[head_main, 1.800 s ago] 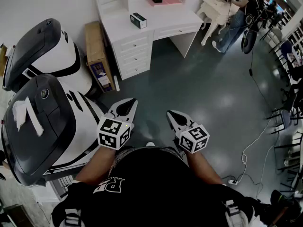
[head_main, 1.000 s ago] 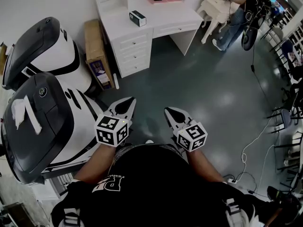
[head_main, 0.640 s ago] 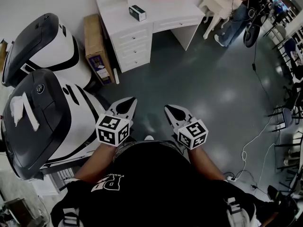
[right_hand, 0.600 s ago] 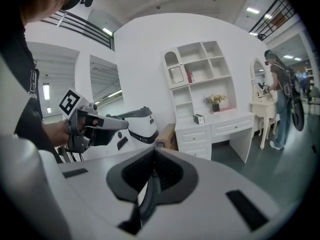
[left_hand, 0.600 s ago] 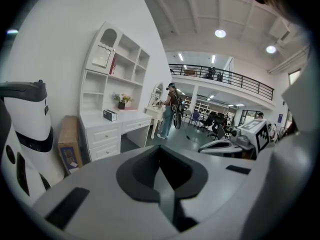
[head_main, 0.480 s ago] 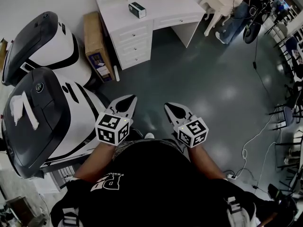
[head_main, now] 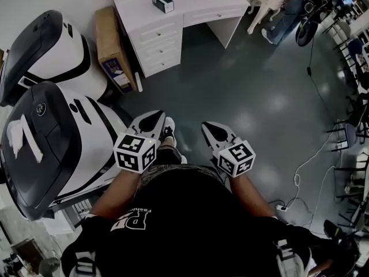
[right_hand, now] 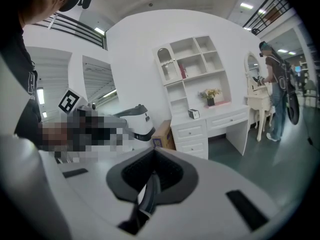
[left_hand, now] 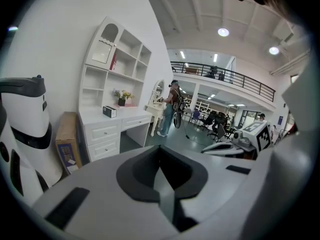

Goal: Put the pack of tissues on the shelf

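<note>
Your left gripper (head_main: 154,119) and right gripper (head_main: 209,128) are both closed on nothing. The pack (head_main: 162,2) lies on the desk (head_main: 202,2), well apart from both and almost straight ahead of the left gripper, its long axis along the desk front. The shelf (left_hand: 125,59) stands above it. The left gripper looks nearer.

Head cam sits up top, staring steeply down over a black shirt (head_main: 190,224) at the left gripper (head_main: 151,119), the right gripper (head_main: 209,128) and the floor (head_main: 253,97). Each gripper cam rides on its own tool, jaws filling the bottom of the shot close up, facing roughly level across the room. All three catch the white desk (head_main: 190,2) and the cardboard box (head_main: 112,53) beside it, well away in every view.
</note>
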A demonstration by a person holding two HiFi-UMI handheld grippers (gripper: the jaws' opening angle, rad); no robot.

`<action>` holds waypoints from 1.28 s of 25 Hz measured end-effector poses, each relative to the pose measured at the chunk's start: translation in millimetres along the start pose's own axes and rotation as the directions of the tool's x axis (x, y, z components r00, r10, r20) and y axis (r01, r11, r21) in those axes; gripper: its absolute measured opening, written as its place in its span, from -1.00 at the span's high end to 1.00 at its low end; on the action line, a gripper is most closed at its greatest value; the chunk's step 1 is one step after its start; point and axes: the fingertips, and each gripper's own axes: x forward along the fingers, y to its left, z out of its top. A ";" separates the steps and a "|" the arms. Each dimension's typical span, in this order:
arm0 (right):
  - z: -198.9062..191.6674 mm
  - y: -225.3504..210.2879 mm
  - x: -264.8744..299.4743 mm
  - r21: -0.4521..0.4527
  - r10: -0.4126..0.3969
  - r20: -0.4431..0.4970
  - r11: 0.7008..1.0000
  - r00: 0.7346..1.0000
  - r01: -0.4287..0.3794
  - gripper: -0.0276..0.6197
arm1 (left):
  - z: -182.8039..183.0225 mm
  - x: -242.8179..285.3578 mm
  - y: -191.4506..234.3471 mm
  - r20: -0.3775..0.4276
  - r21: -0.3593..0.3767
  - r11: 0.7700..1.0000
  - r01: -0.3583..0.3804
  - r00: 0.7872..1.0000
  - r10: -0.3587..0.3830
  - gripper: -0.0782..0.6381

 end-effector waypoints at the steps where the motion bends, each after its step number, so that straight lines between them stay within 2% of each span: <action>1: 0.2 -2.3 1.2 0.003 -0.005 -0.001 1.000 1.000 0.005 0.89 | 0.2 4.3 -1.6 -0.005 0.004 1.000 0.011 1.000 -0.011 0.74; 7: 11.8 -22.8 8.4 0.015 -0.036 0.004 0.999 0.999 0.036 0.89 | 19.2 31.0 -7.7 -0.008 0.040 0.997 0.069 0.998 -0.068 0.74; 12: 17.9 -38.2 25.5 0.033 -0.047 -0.010 0.998 0.999 0.047 0.89 | 32.6 50.4 4.0 -0.009 0.069 0.995 0.075 0.997 -0.075 0.74; 22: 63.1 -71.8 89.1 -0.006 -0.020 -0.030 1.000 0.999 0.020 0.89 | 73.0 93.3 69.4 0.006 0.045 0.998 0.032 0.999 -0.033 0.74; 32: 123.0 -112.3 161.6 -0.036 -0.020 -0.034 0.999 0.999 0.019 0.89 | 140.0 146.3 134.9 0.034 0.064 0.998 0.028 0.999 -0.030 0.74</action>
